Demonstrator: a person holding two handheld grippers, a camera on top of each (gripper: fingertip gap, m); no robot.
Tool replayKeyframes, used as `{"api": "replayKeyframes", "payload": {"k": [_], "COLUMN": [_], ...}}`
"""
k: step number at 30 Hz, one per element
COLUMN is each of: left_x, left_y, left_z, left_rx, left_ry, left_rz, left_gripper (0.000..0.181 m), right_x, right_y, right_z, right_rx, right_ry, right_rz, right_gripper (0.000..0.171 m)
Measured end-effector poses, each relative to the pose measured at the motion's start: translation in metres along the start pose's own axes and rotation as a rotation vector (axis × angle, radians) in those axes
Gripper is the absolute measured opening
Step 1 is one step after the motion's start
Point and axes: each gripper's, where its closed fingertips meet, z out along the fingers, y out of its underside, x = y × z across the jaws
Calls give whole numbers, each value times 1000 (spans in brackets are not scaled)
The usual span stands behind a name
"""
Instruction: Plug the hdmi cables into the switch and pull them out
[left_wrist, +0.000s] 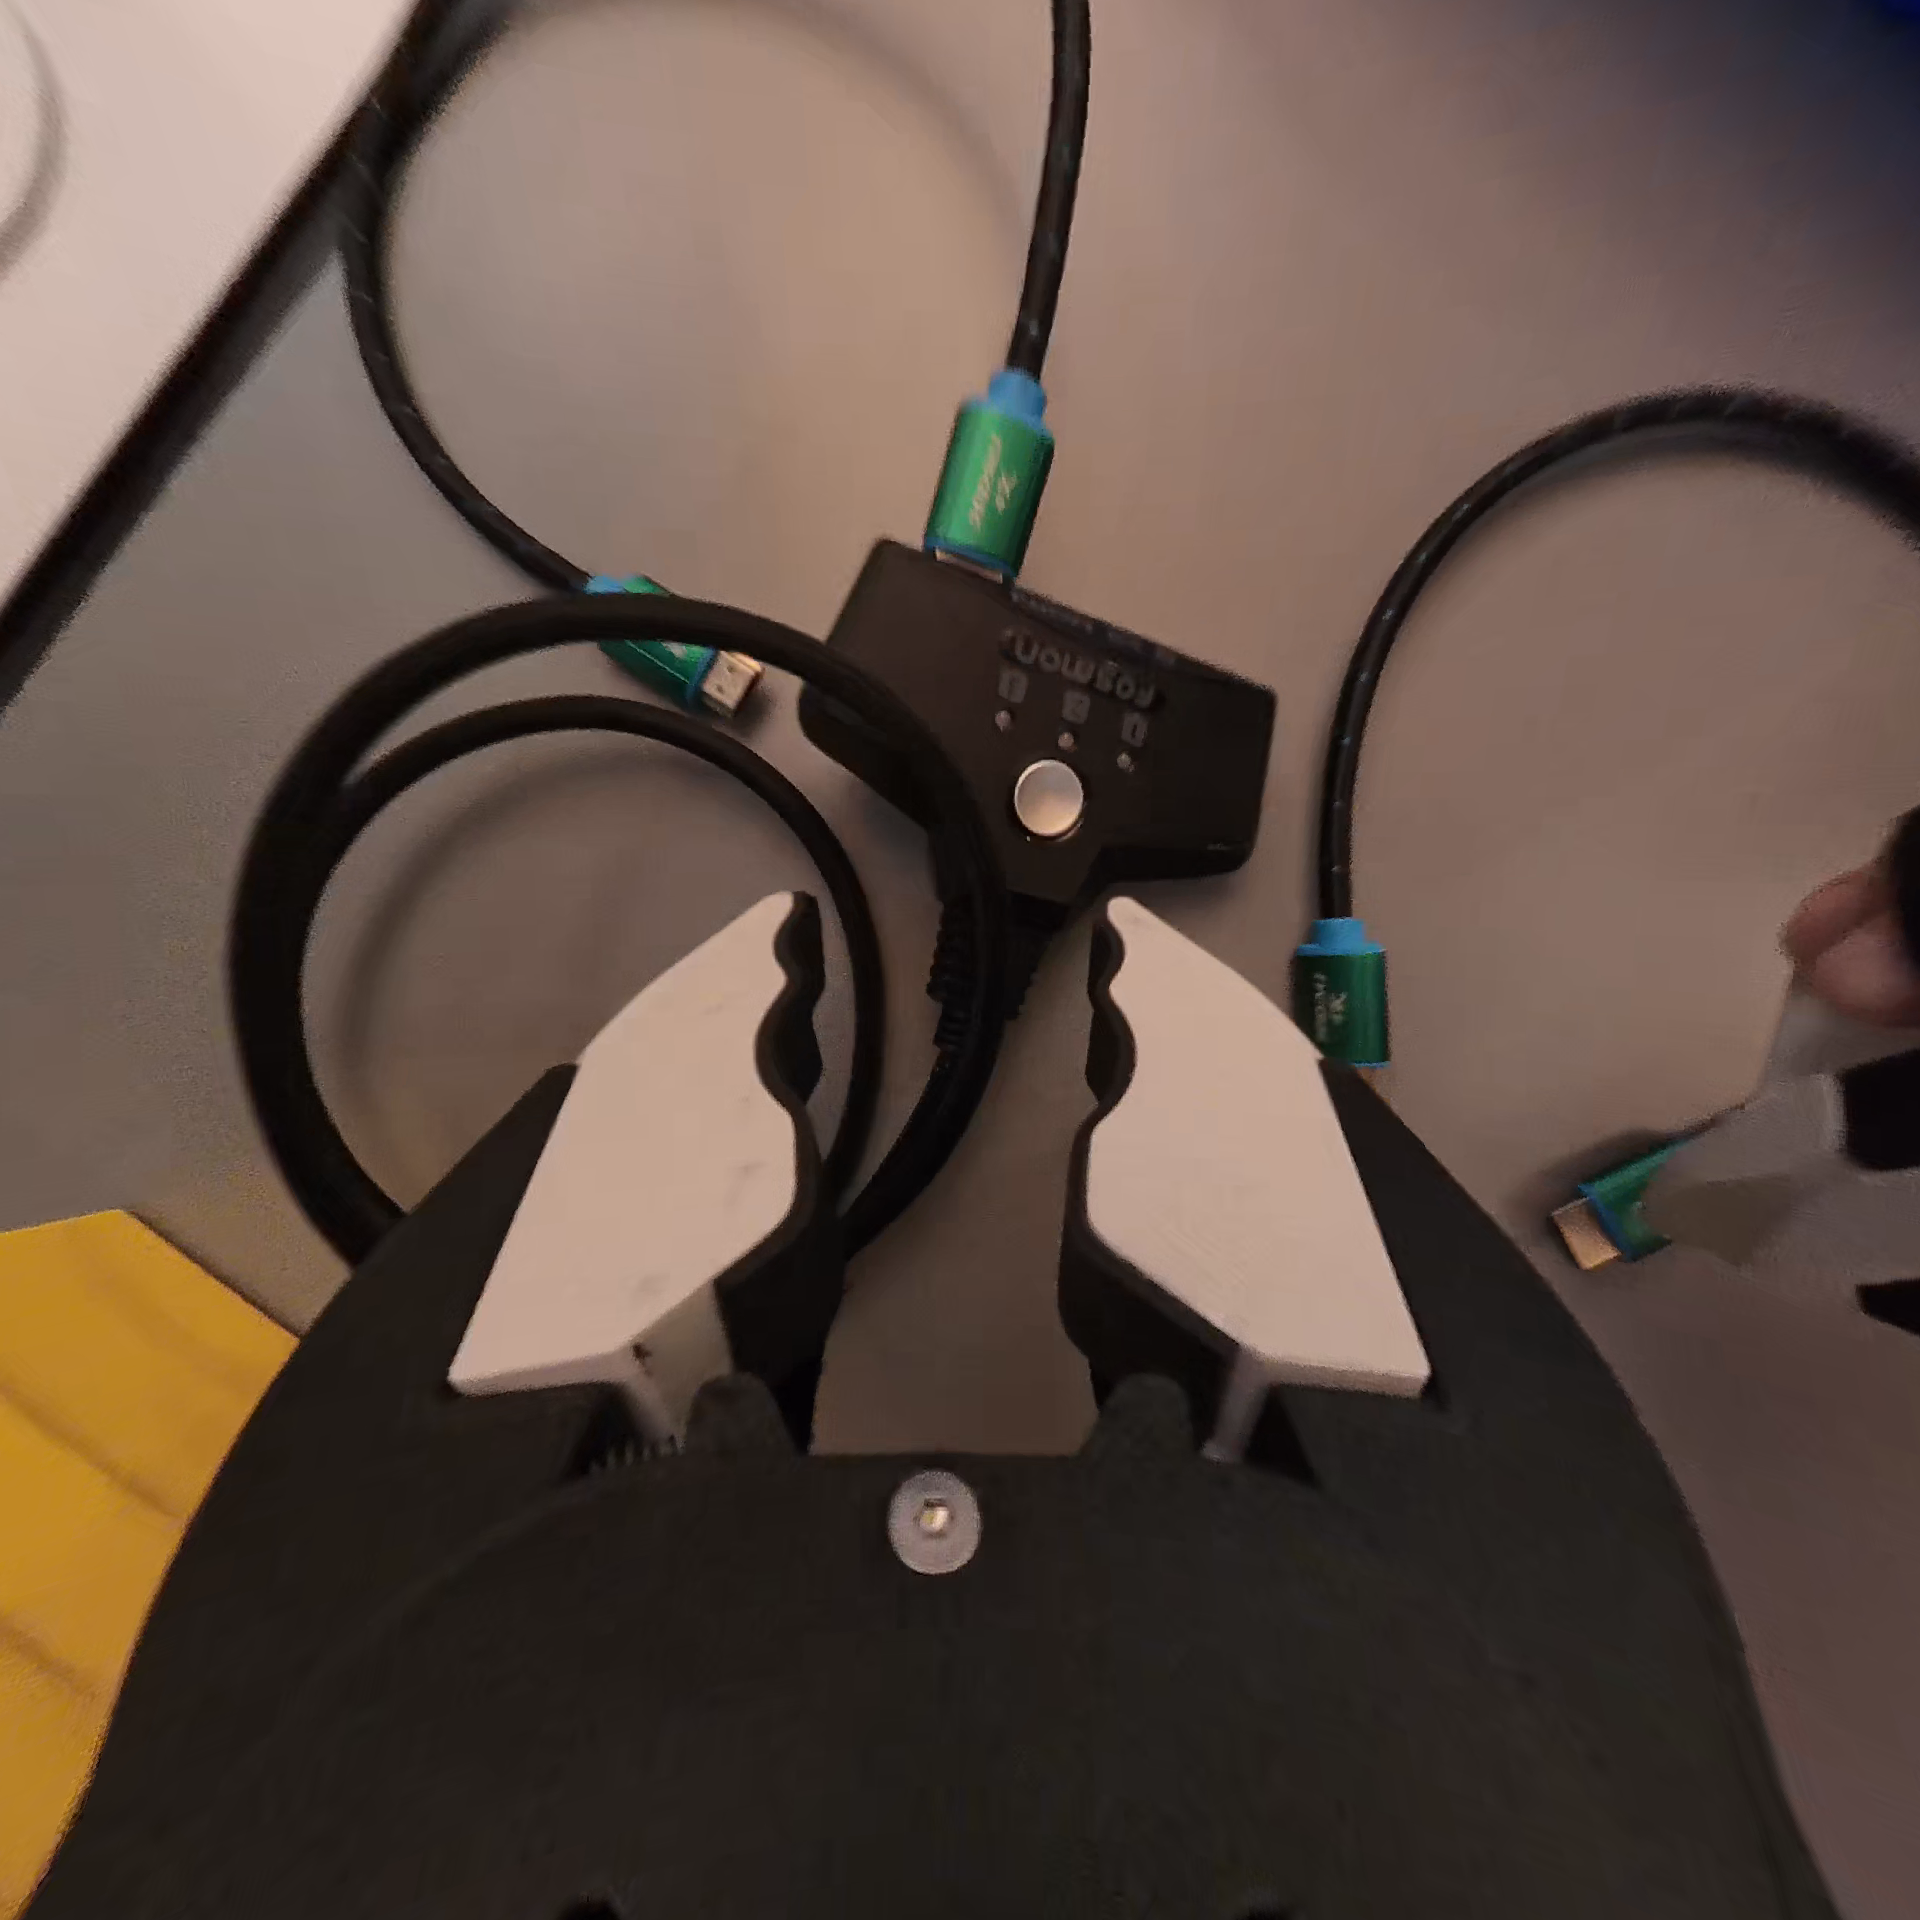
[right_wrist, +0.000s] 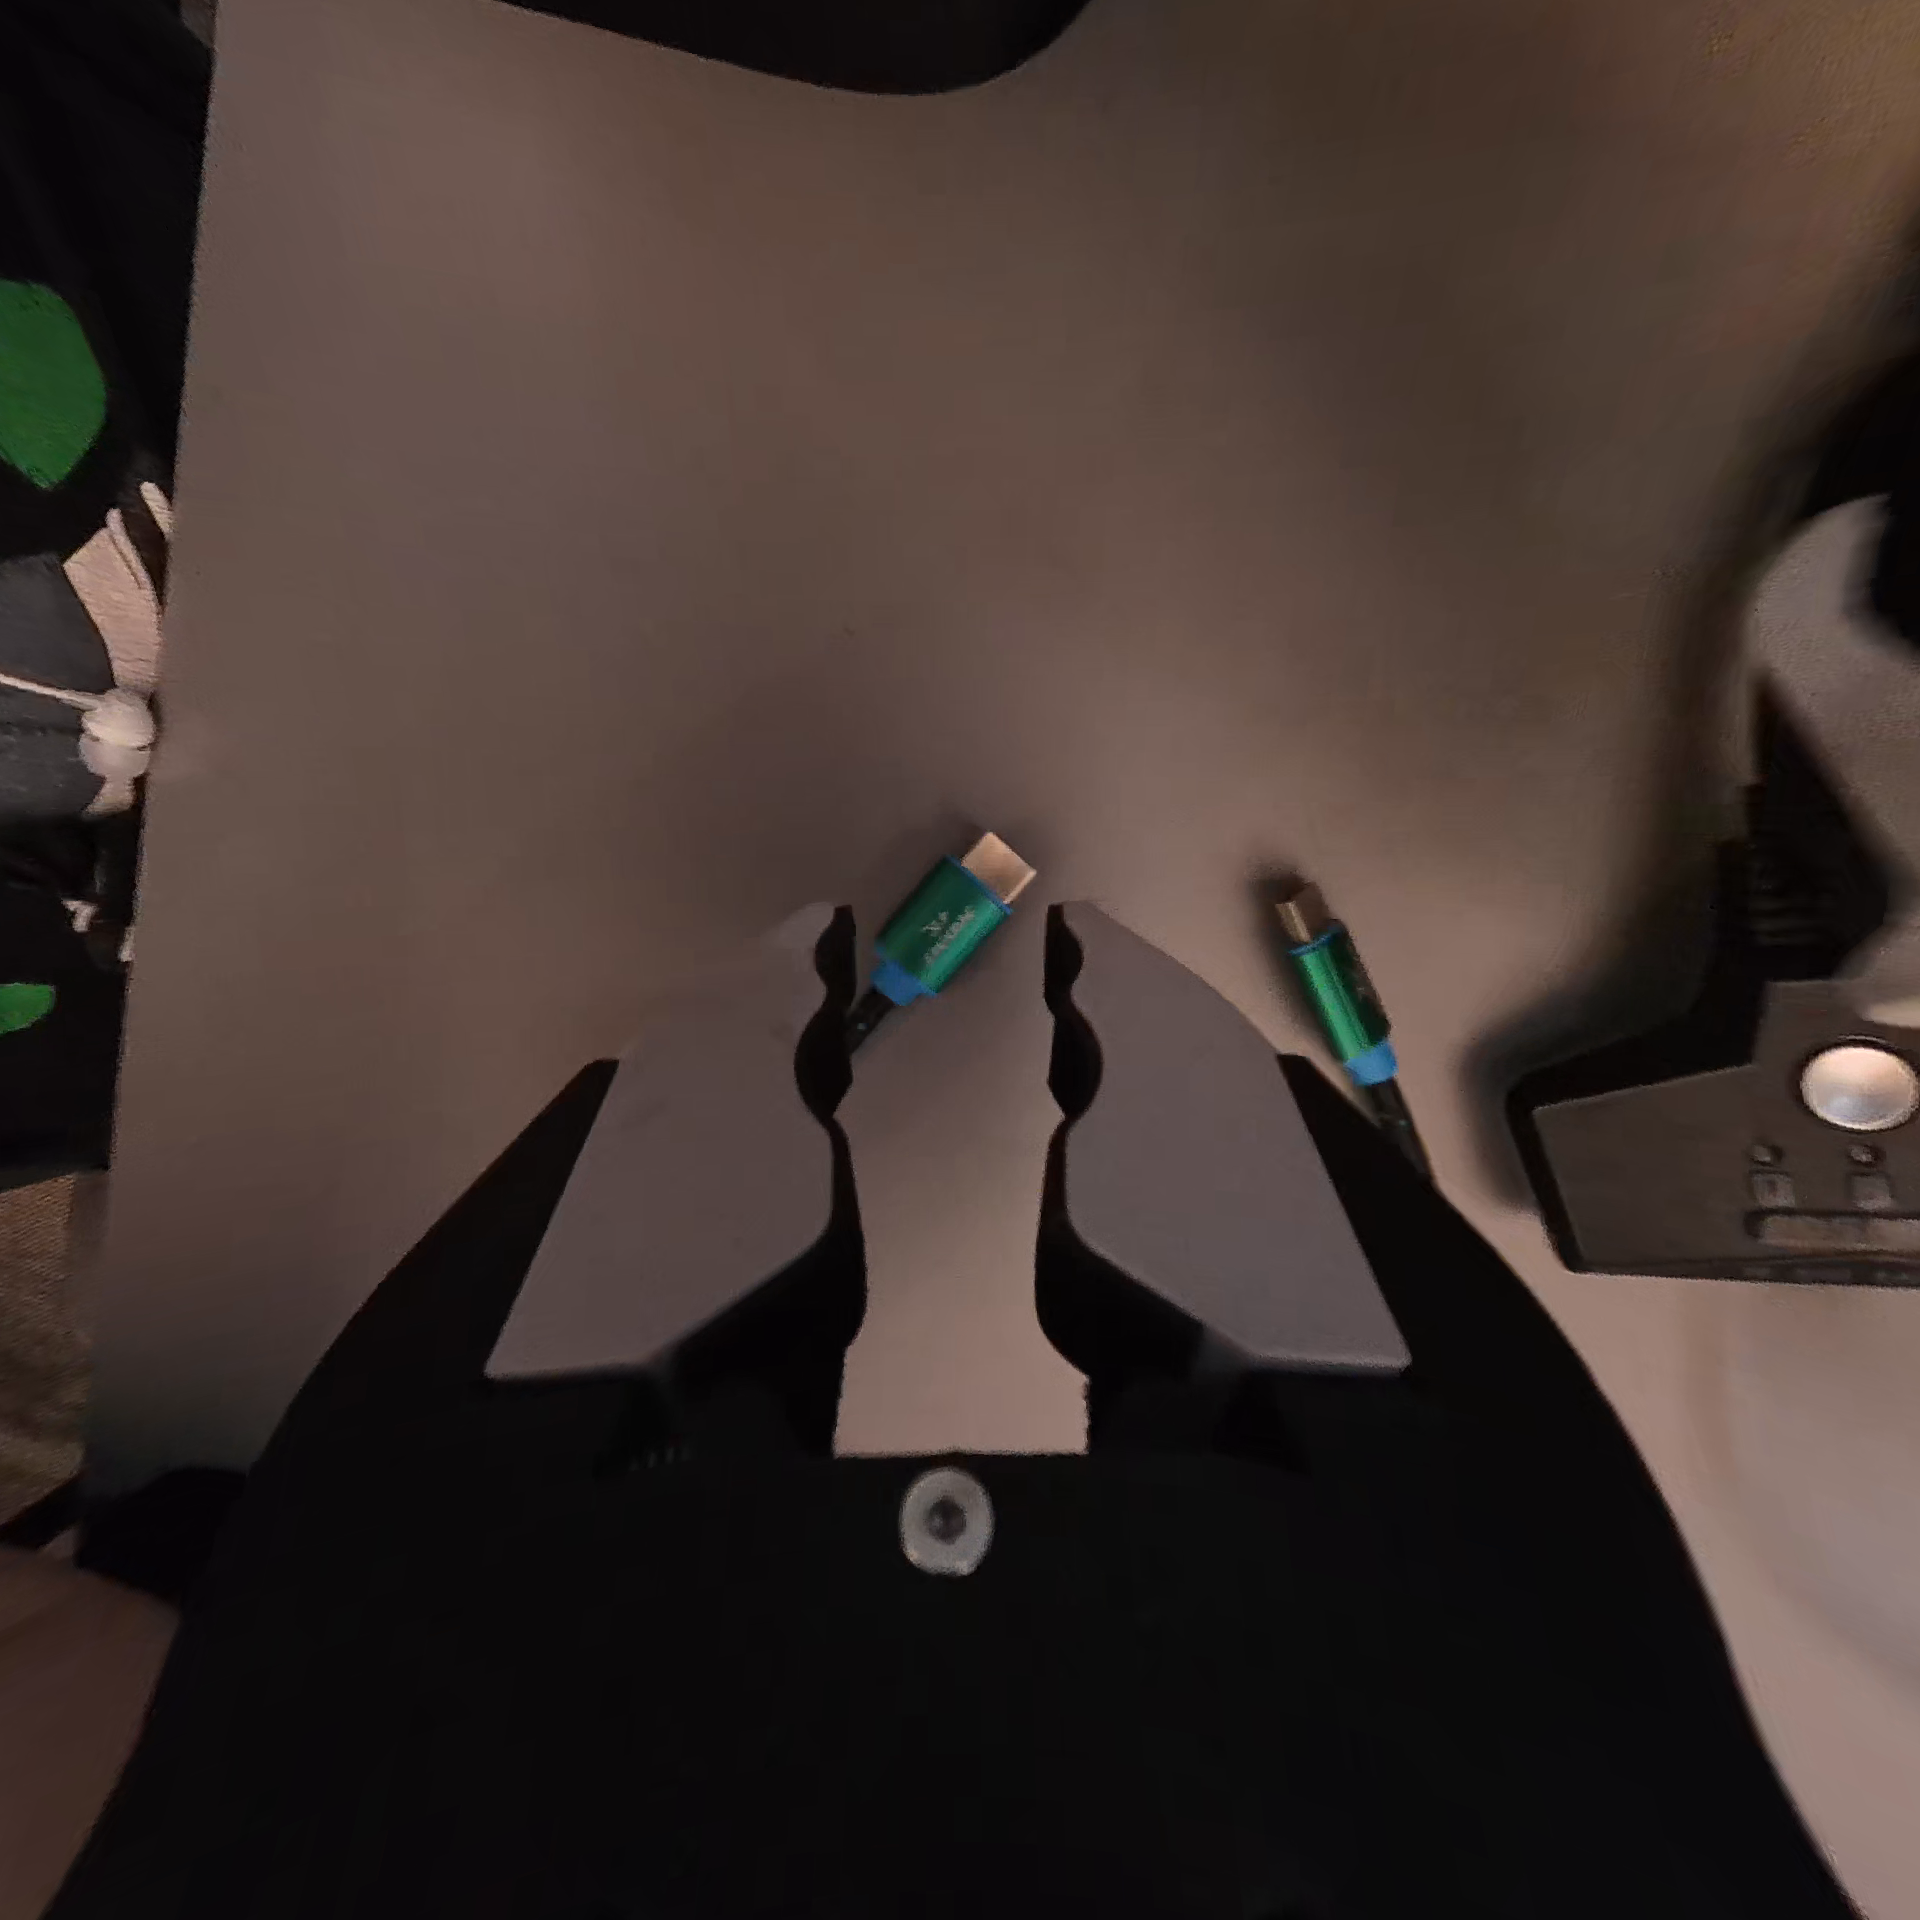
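Best taken by the rigid green plug shell (right_wrist: 940, 928), not the springy braided cable, with both right gripper (right_wrist: 940, 914) and left gripper (left_wrist: 951, 914) agape and empty.

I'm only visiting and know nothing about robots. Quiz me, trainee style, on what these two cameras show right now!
1. True or false: the left tongs are clamped shut.
2. In the left wrist view, how many green plugs sit in the switch? A one, B two, C three.
3. Fill in: the plug between the open right tongs lies on the ____.

Key: 1 false; 2 A; 3 table.
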Motion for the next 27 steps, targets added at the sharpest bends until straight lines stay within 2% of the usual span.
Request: {"api": "replayKeyframes", "payload": {"k": [4,7,13,15,20,24,27], "left_x": [-2,-7,-12,-10,-3,-2,0], "left_y": [-26,-41,-50,-53,-57,-58,-50], "left_z": [-35,-66,-125,-144,-189,-226,-248], "left_rx": [155,261,374,413,504,584,611], "left_ry": [-11,-62,-141,-152,-196,-267,-332], "left_rz": [-95,-106,-78,-66,-21,-12,-4], "left_gripper": [47,45,43,43,39,37,37], "right_x": [-10,-6,-8,-10,-7,-8,-11], "right_y": [9,20,37,35,35,46,54], "right_z": [11,19,26,28,26,17,12], "right_rx": [-114,-255,-488,-503,-611,-942,-1180], "right_ry": [-29,45,153,169,263,459,582], "right_rz": [28,34,82,108,201,252,171], "right_gripper": [38,38,27,21,19,14,10]}}
